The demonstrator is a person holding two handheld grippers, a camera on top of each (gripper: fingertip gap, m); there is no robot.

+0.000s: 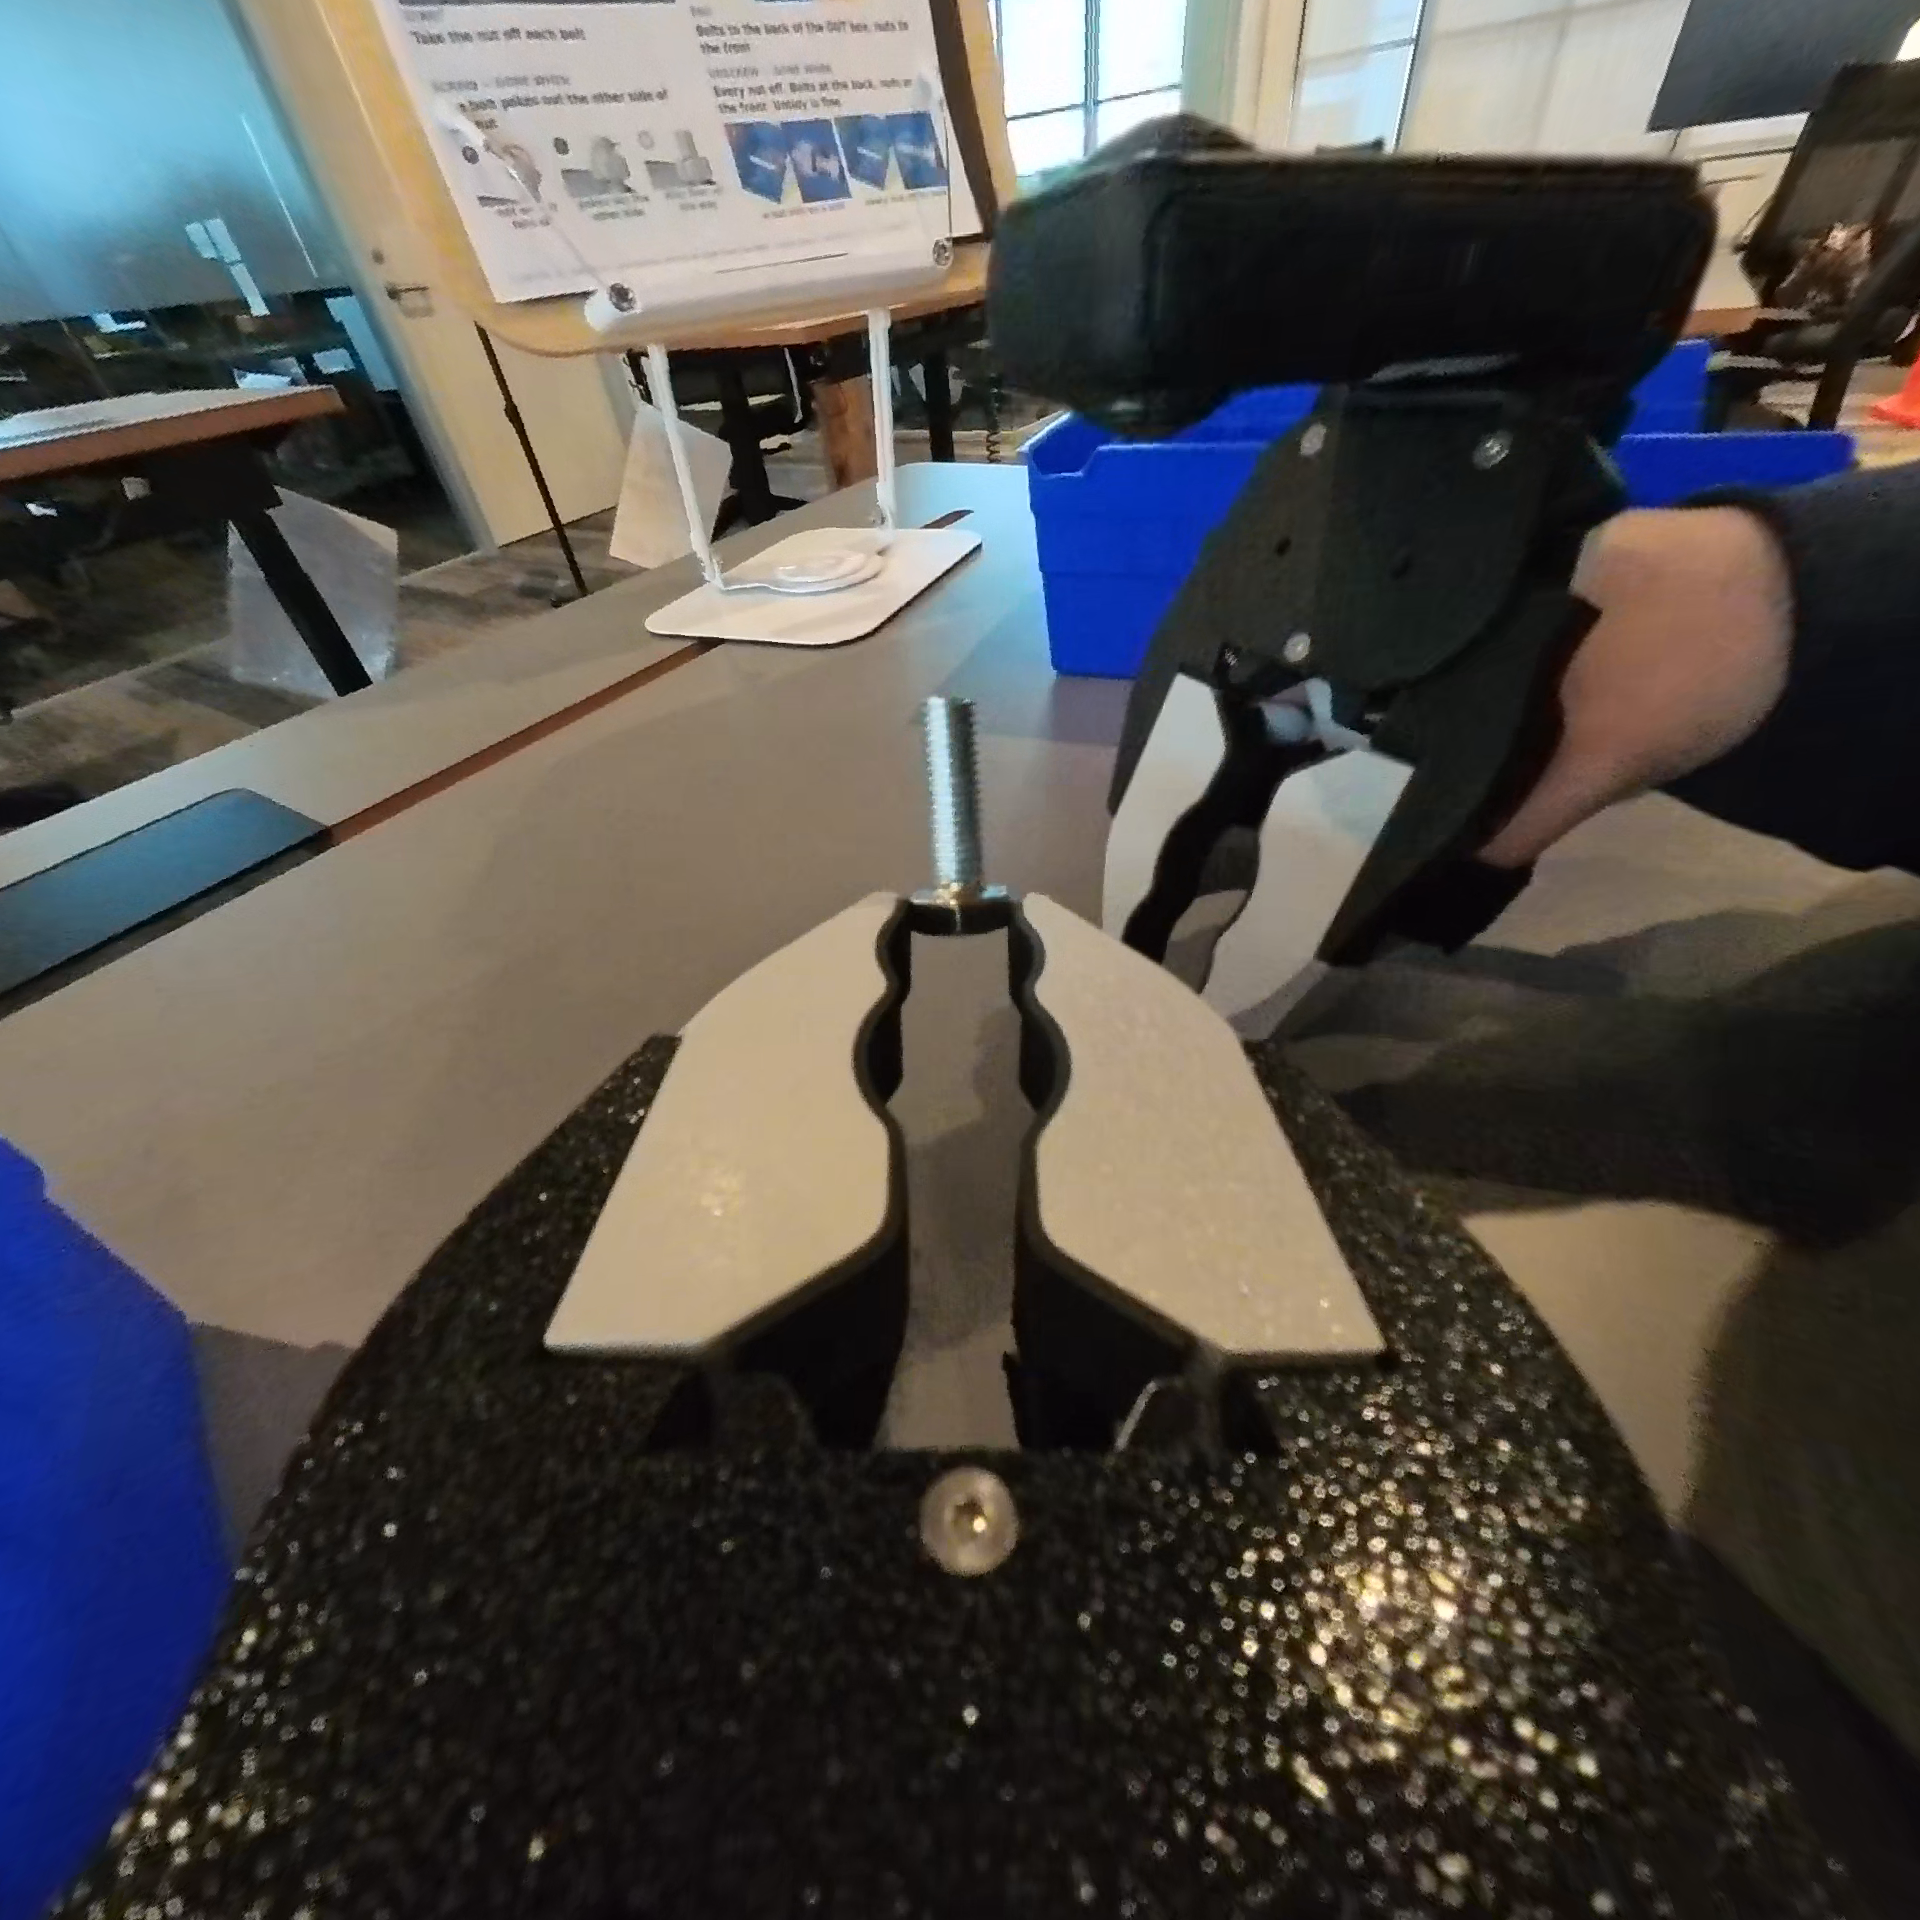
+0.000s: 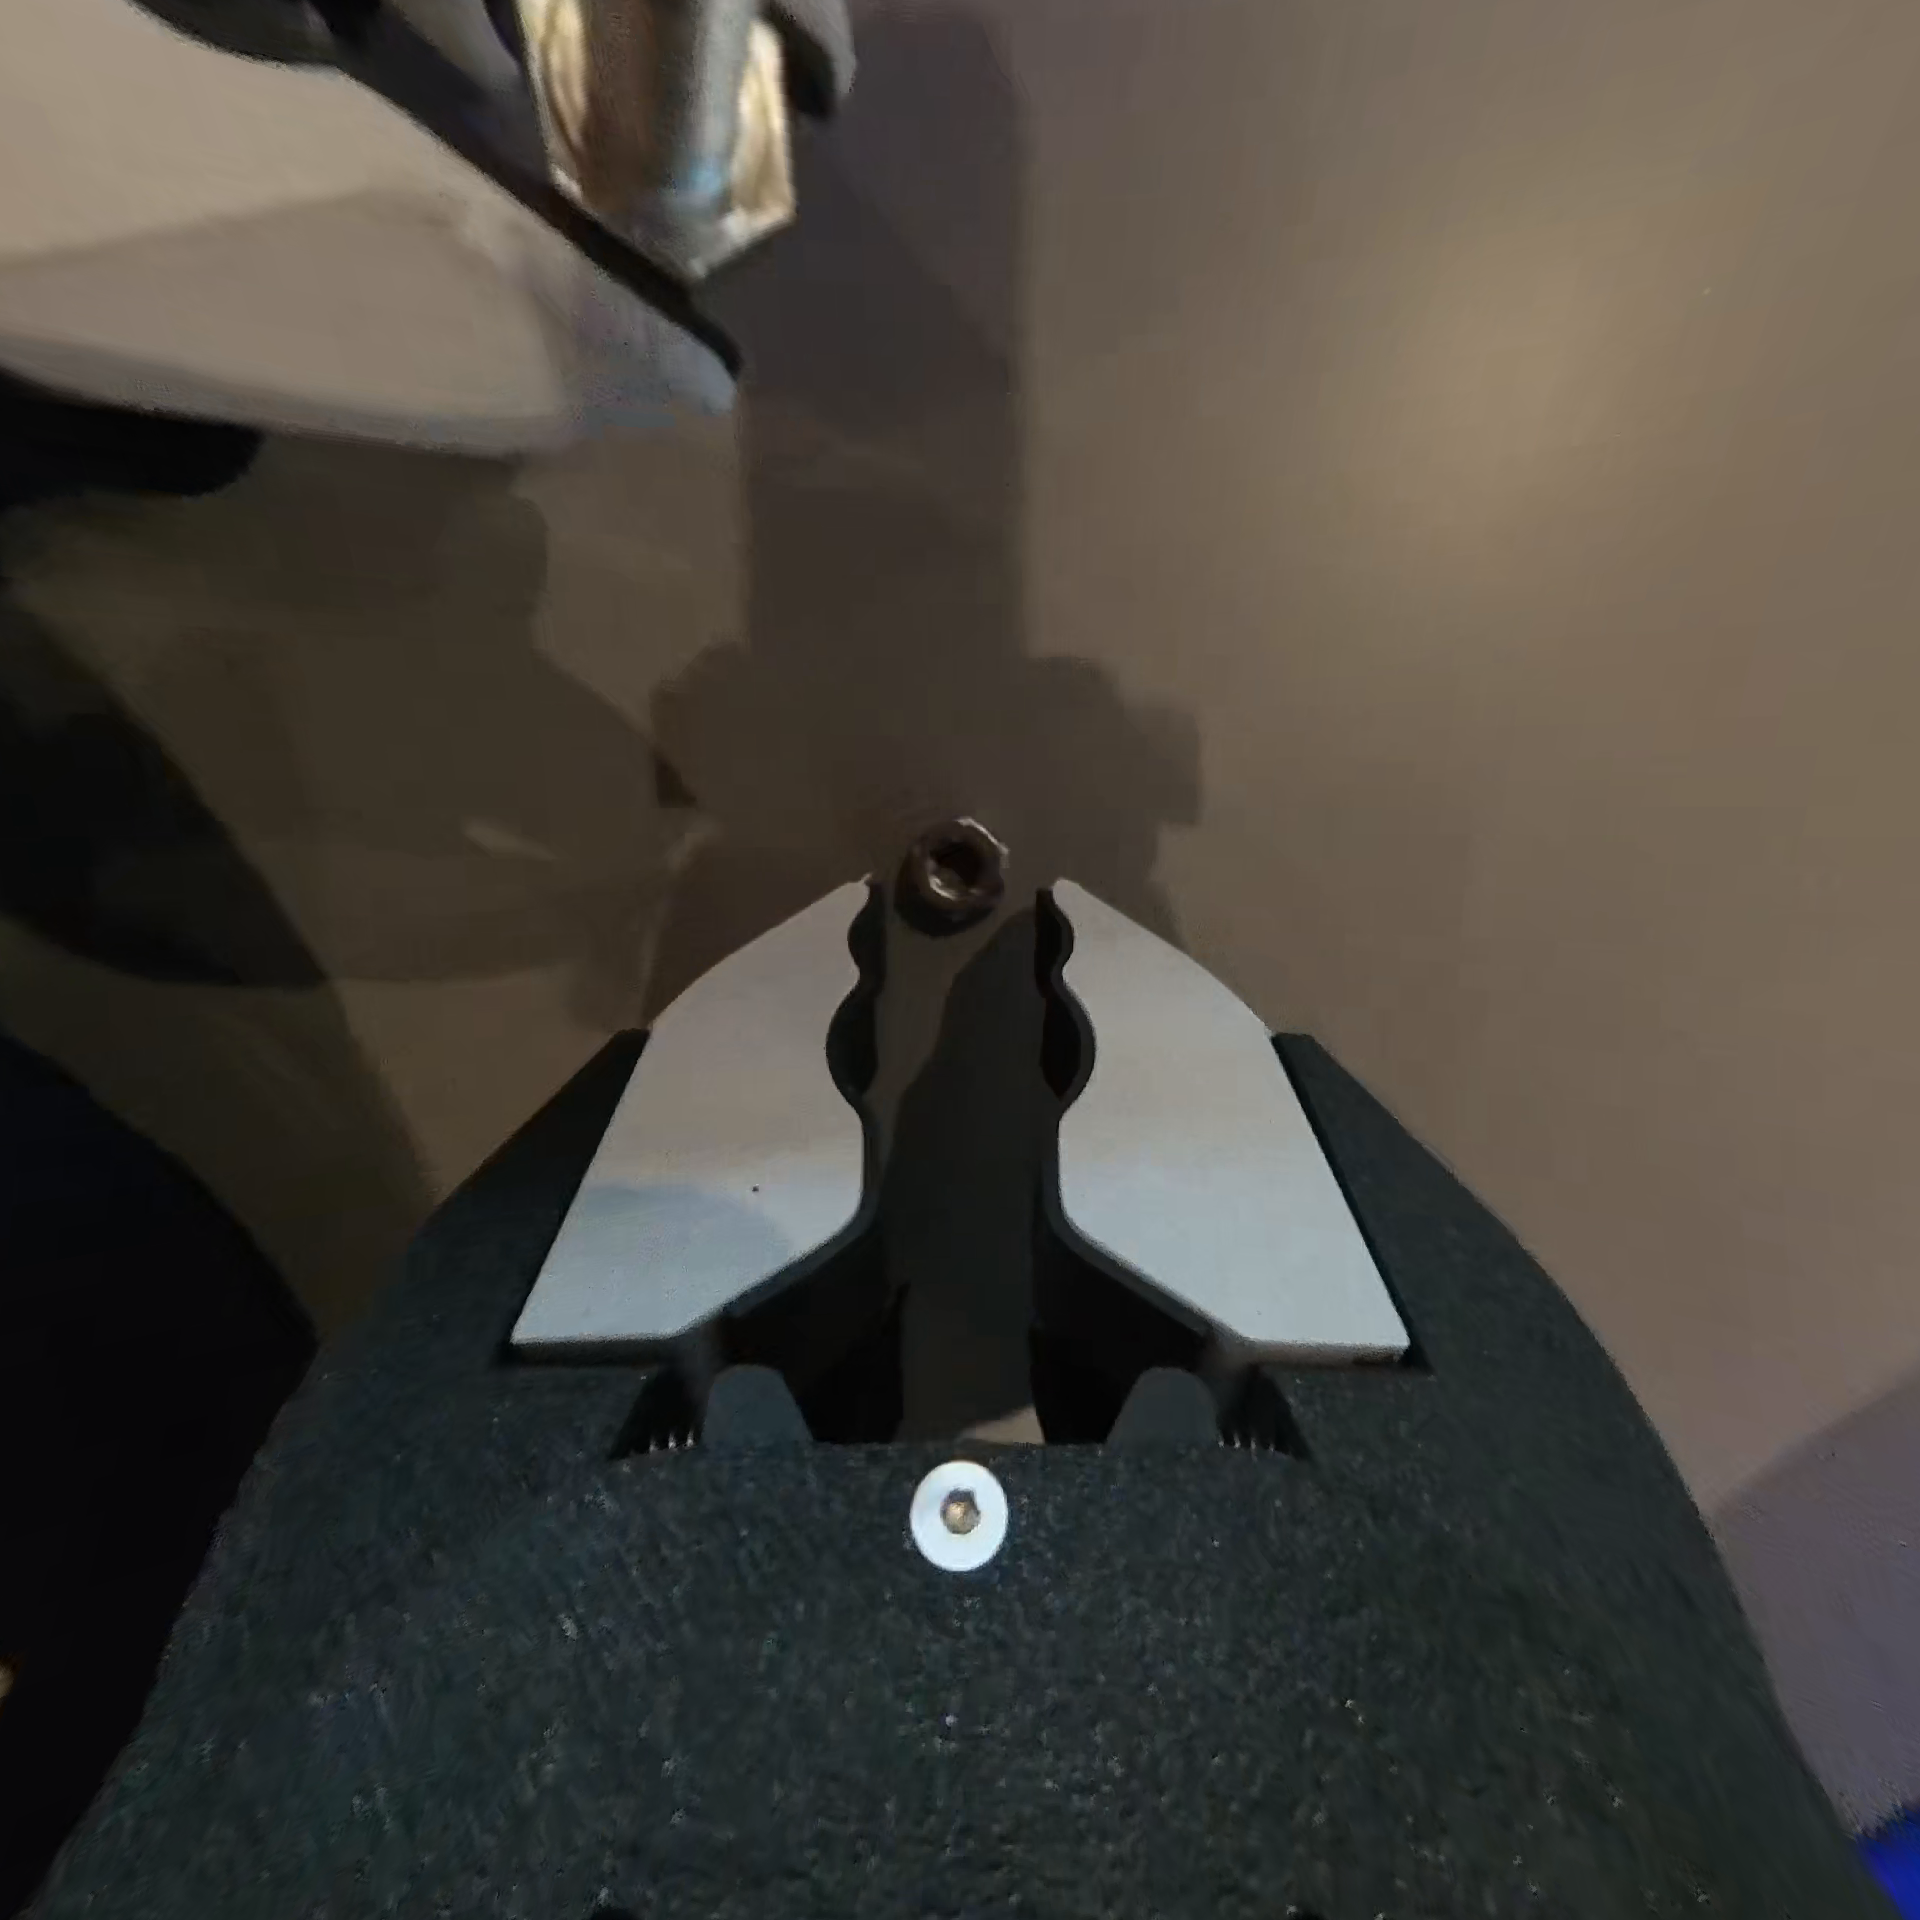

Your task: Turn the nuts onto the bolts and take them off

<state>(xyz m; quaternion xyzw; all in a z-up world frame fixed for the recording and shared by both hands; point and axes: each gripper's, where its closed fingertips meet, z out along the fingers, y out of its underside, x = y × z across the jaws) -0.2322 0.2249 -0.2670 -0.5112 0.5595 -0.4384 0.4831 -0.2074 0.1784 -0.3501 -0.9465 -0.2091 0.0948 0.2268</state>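
Holding the bolt [image 1: 953,805] by its head, my left claw [image 1: 958,920] is pinched narrow at the tips, with the threaded shank standing upright and bare above them. I judge that grip is chosen so the whole thread stays free for a nut to run down it, and so the hex head cannot spin between the tips.

My right claw [image 2: 956,894] points down at the grey counter [image 2: 1507,520]. Its tips are narrowly parted around a small dark nut [image 2: 951,871], which lies flat with its hole facing up at me. The nut sits against the left tip, with a gap on the other side, so I cannot tell whether I have it gripped or am just framing it. From the left view, that right claw [image 1: 1247,935] hangs tip-down just beside the bolt, with a hand [image 1: 1662,665] wrapped around its handle and blue bins [image 1: 1122,540] behind it.

No nut is on the thread yet, so I take this as the pick-up before threading on. Keeping the bolt near the pick-up spot makes for a short carry. The nut is small and flat, so a pinch across its flats should hold better than one across its corners.
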